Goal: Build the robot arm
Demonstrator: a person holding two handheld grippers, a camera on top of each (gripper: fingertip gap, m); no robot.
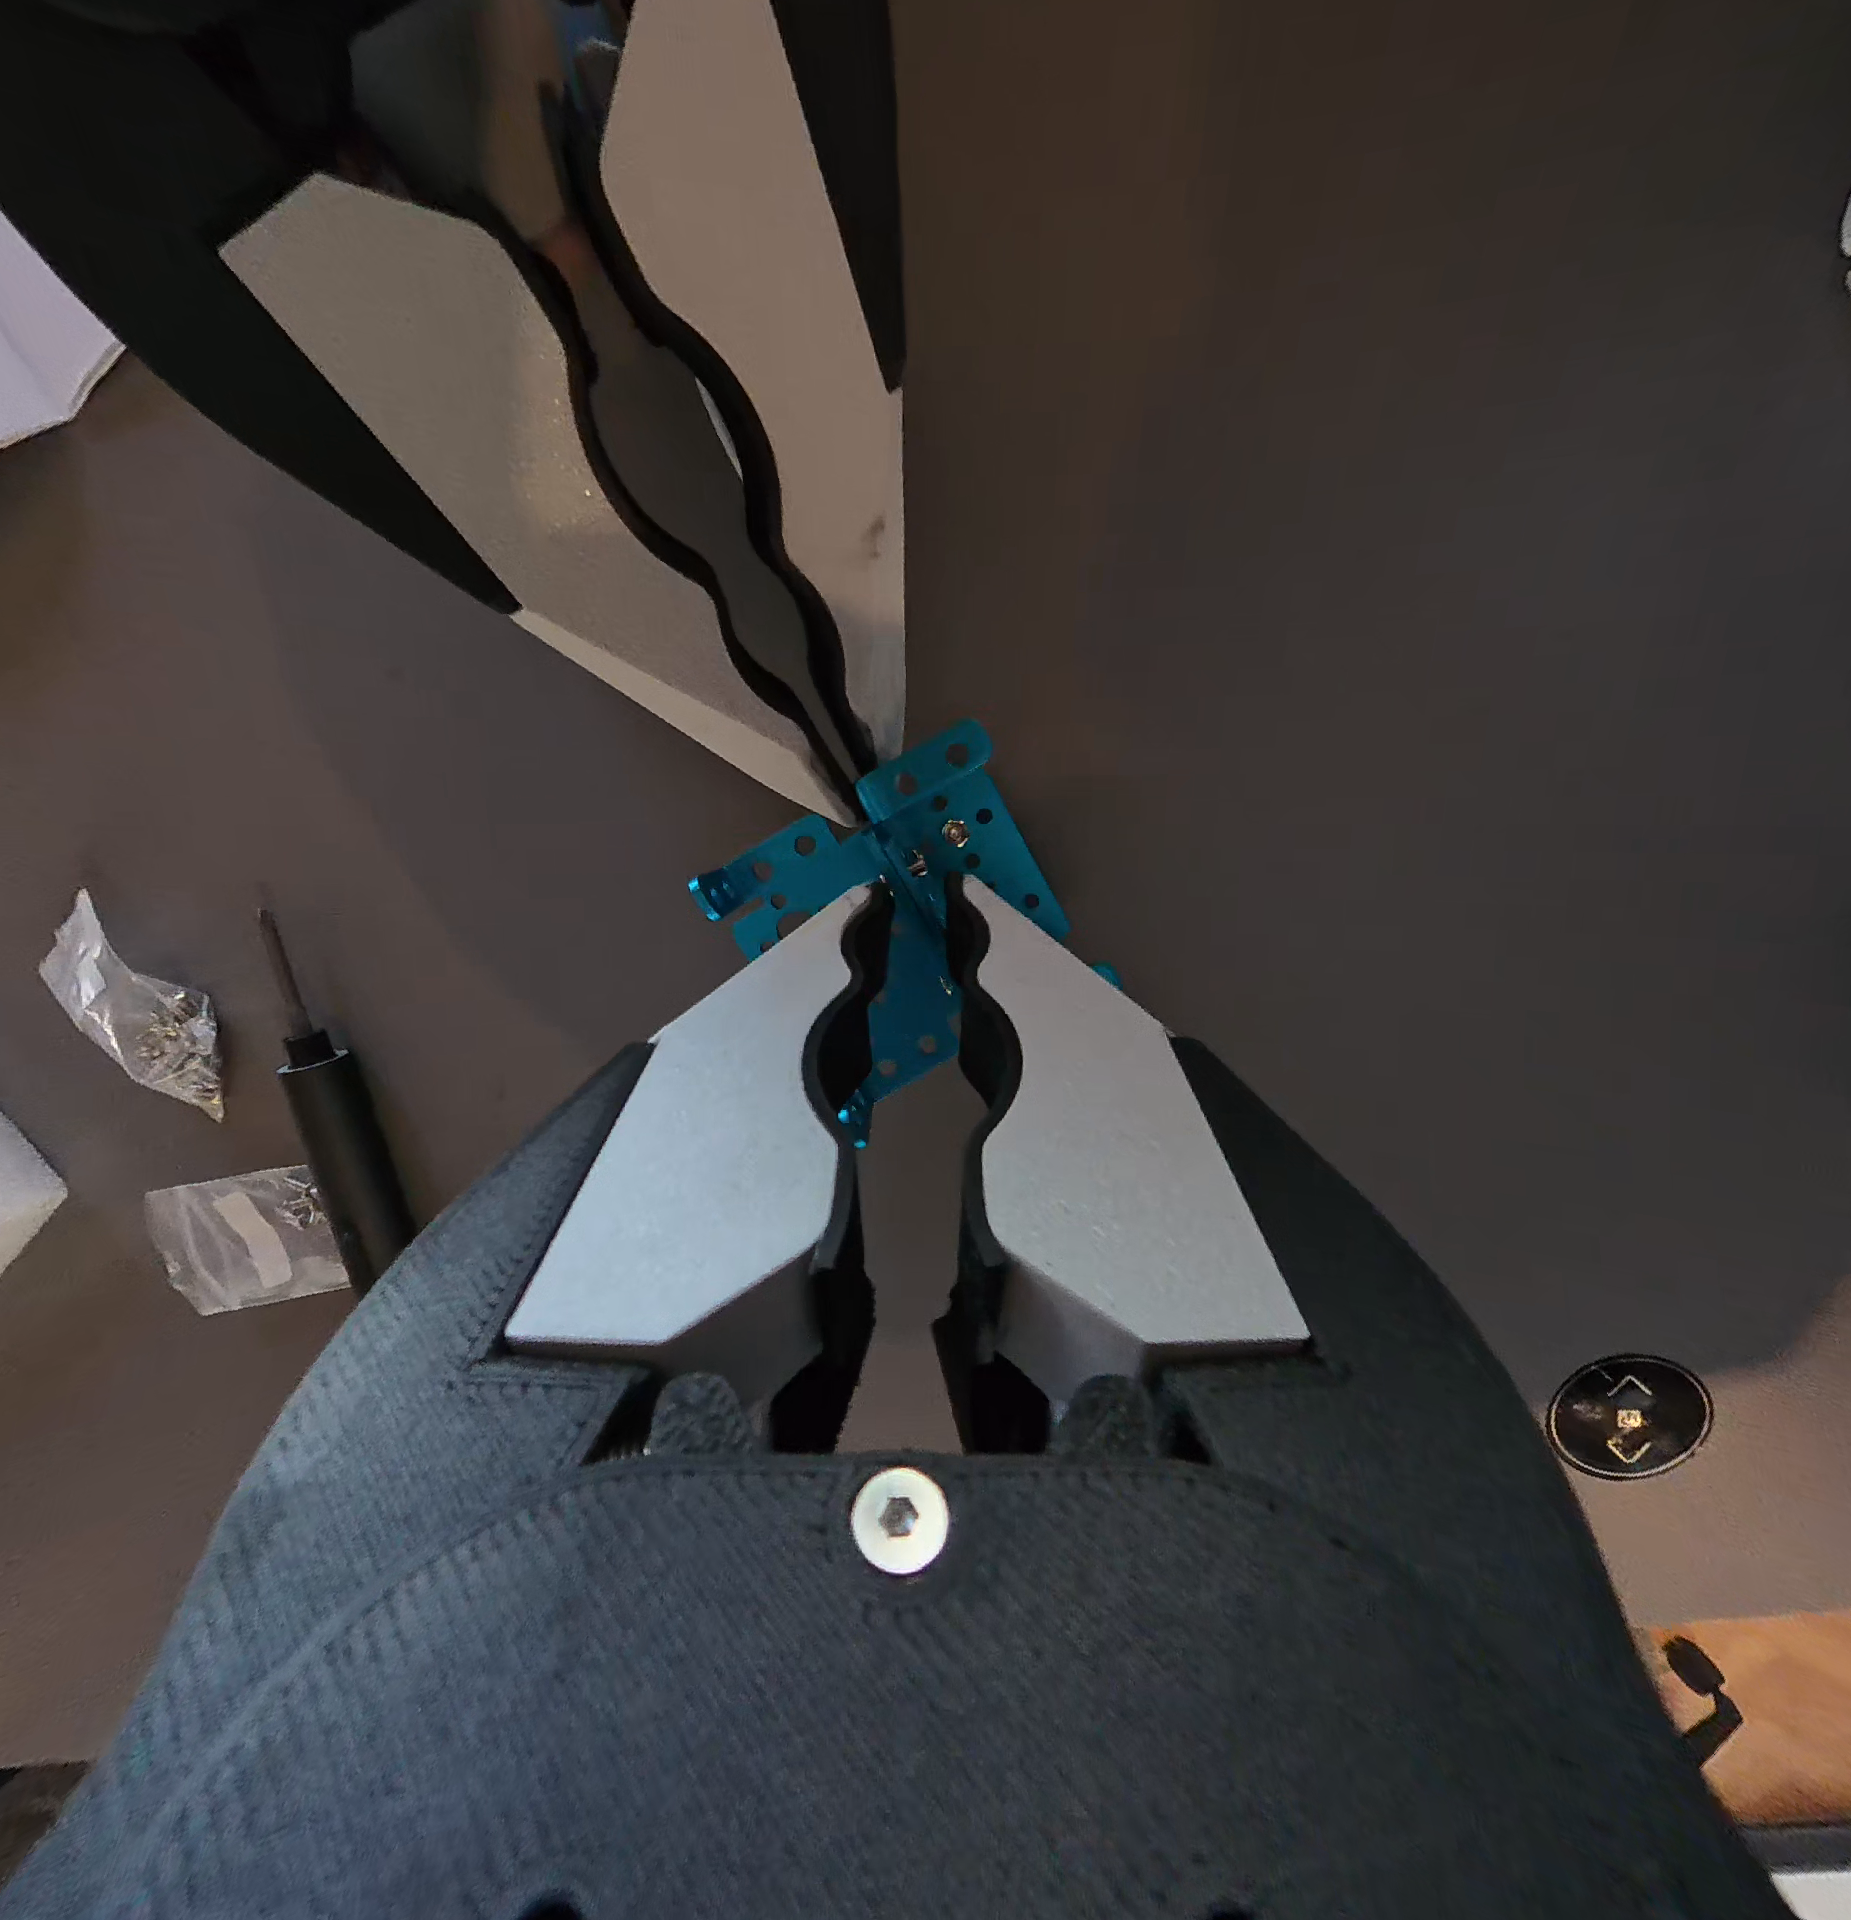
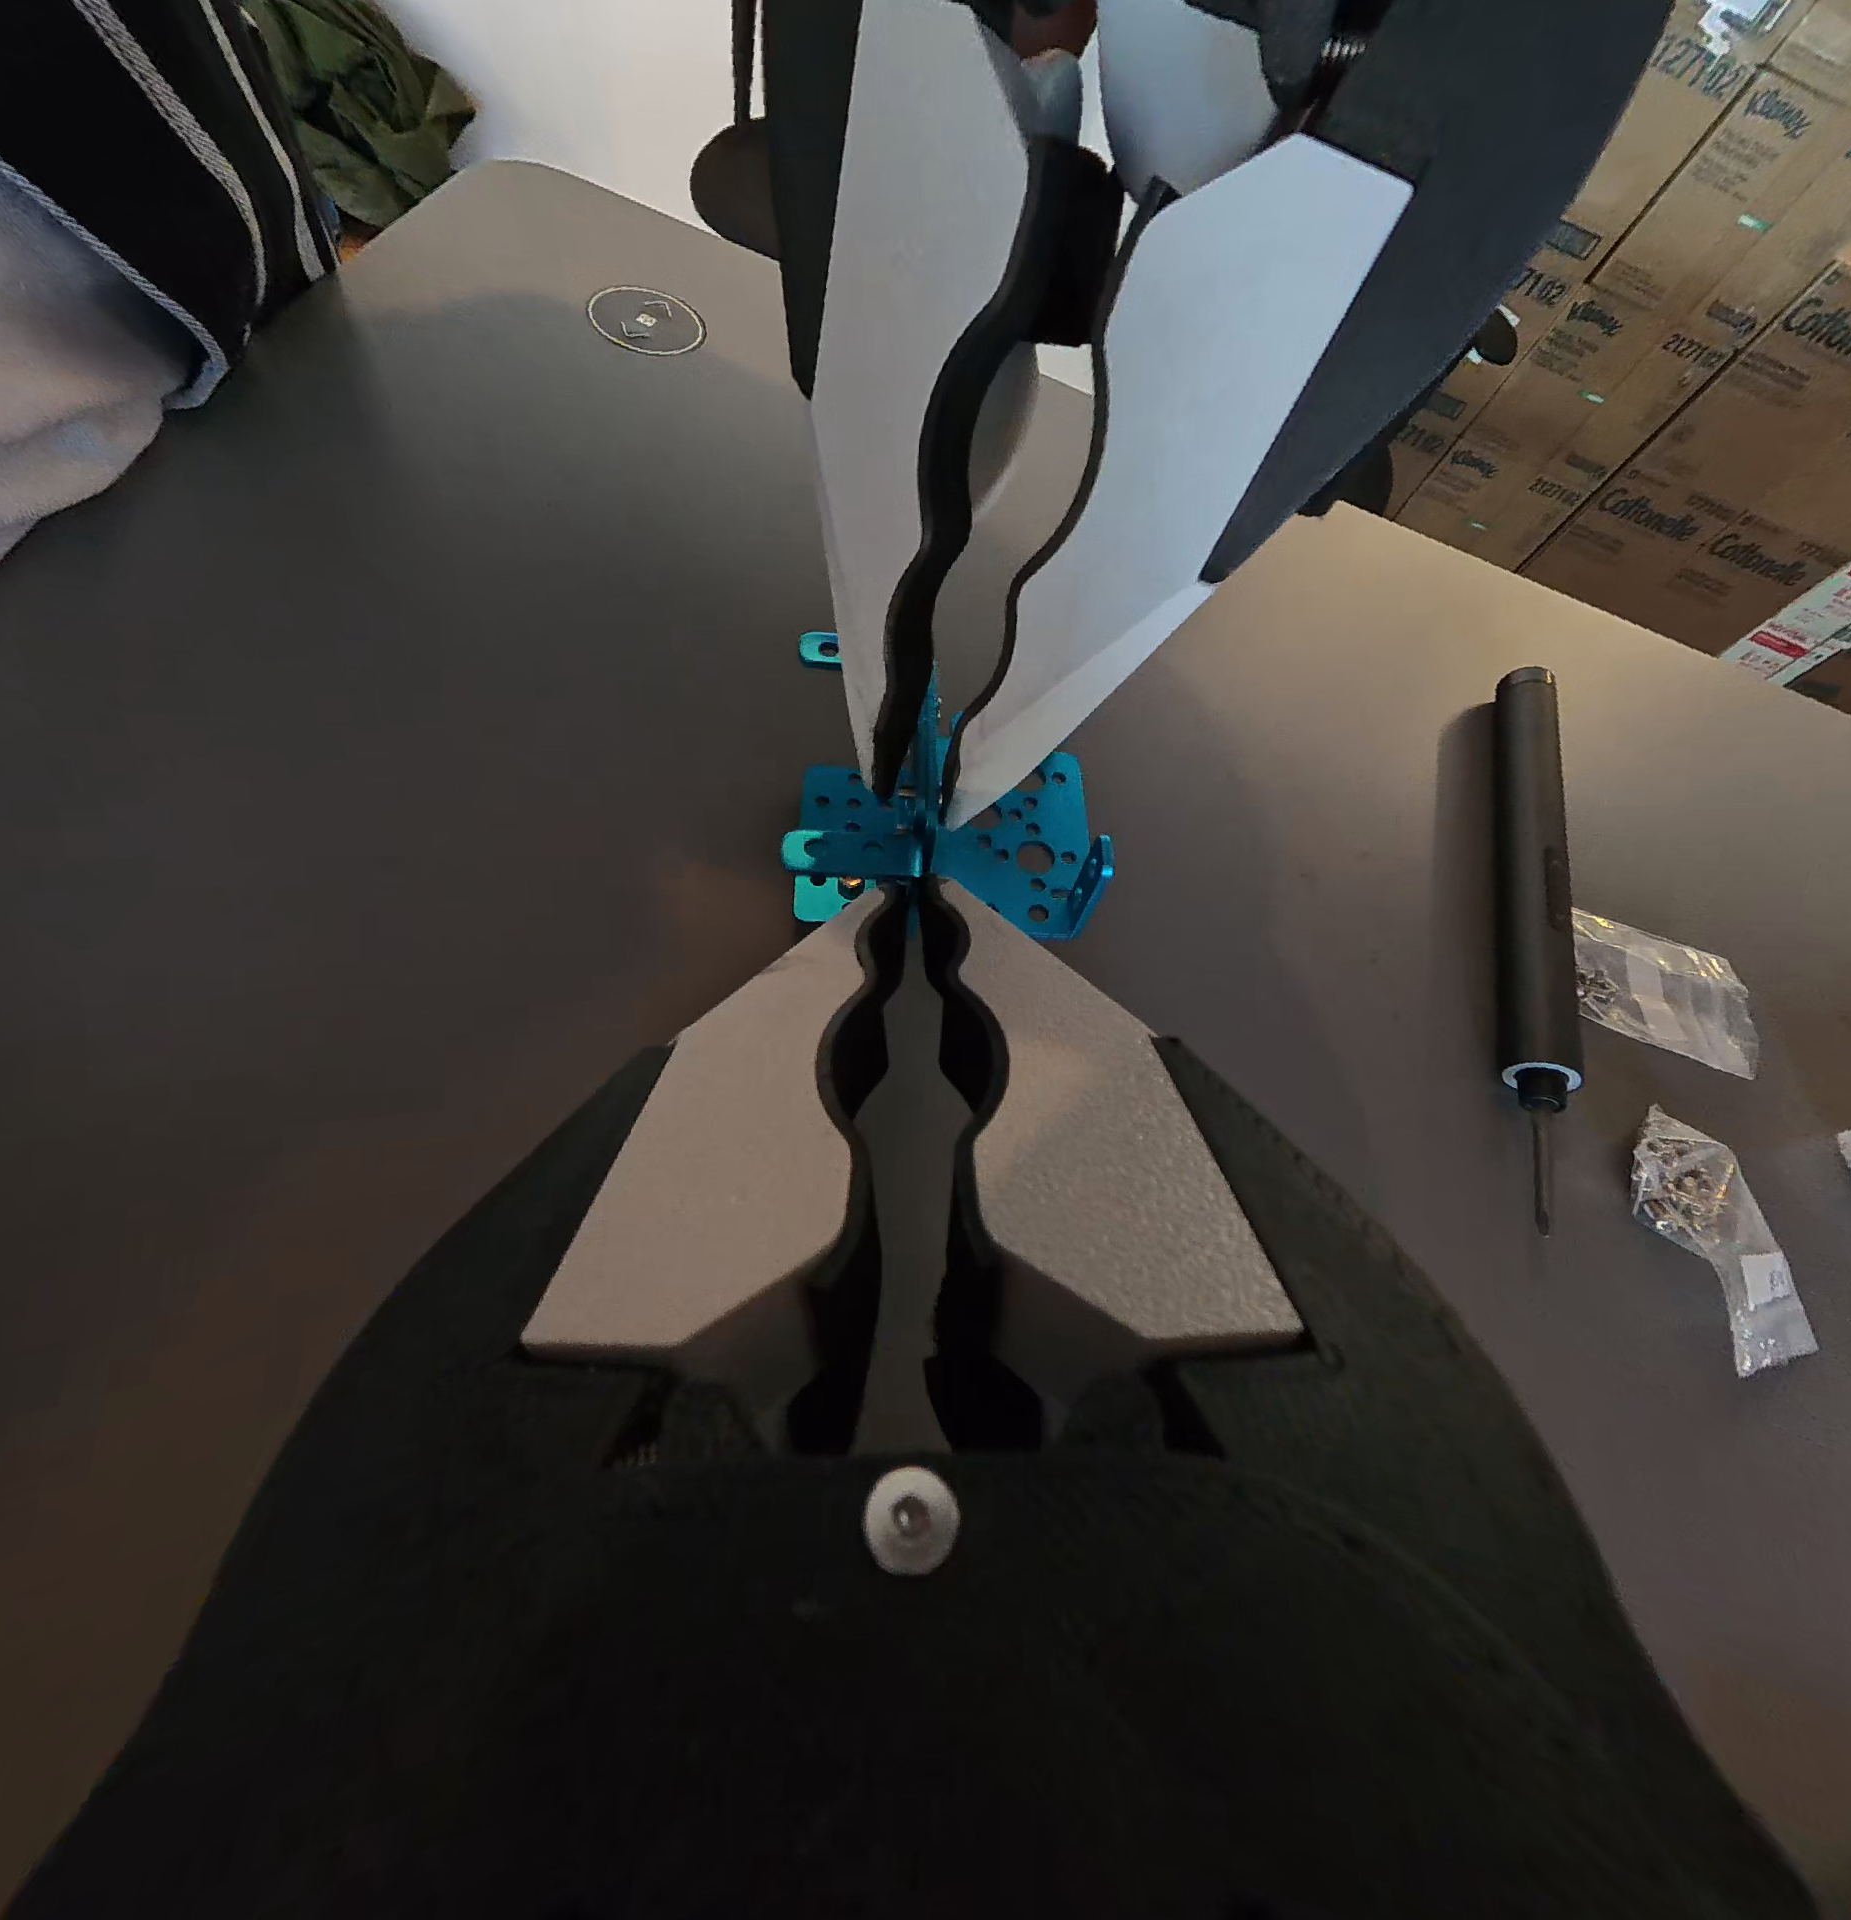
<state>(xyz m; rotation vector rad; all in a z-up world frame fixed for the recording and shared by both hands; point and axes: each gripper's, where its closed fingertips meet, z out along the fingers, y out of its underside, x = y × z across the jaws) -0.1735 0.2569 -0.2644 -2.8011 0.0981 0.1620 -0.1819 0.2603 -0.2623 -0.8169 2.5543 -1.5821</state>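
Grippers first: I am holding the left gripper nearly closed, its jaws pinching one perforated plate of the blue metal bracket assembly, which is running down between the fingers. I am bringing the right gripper in from the opposite side, jaws almost together, its tips clamping a thin upright flange at the assembly's centre. With both sets of tips meeting on the same small piece, I judge the two-sided hold is steadying it. The assembly is sitting at the middle of the grey table; whether it is resting on the surface or slightly lifted, I cannot tell. Lying well apart, to one side, are a black electric screwdriver and two clear bags of screws, presumably kept within reach. Cardboard boxes are standing beyond the table.
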